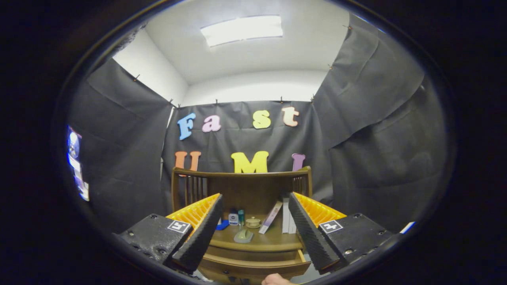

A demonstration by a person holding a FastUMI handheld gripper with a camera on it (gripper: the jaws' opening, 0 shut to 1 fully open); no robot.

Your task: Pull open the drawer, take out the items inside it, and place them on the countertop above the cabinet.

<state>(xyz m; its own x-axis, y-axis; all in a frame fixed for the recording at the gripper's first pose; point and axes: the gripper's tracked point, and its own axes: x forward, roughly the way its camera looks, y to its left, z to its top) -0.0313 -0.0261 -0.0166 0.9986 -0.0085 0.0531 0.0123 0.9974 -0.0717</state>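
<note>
My gripper (pixel 255 198) is open, held up and back from a brown wooden cabinet (pixel 241 190) with a railed back. The cabinet shows in the wide gap between the fingers. On its countertop (pixel 277 237) lie a grey-green flat item (pixel 243 236), a small round jar (pixel 252 222), a small white bottle (pixel 233 218), a teal bottle (pixel 241 217) and a blue item (pixel 222 225). Below the countertop the drawer (pixel 253 266) stands pulled out toward me. Its inside is hidden from this angle. Nothing is between the fingers.
A slim book (pixel 271 217) leans against upright white books (pixel 286 215) at the countertop's right. Part of a person's hand (pixel 277 280) shows just below the drawer front. Black cloth walls close in behind and beside the cabinet.
</note>
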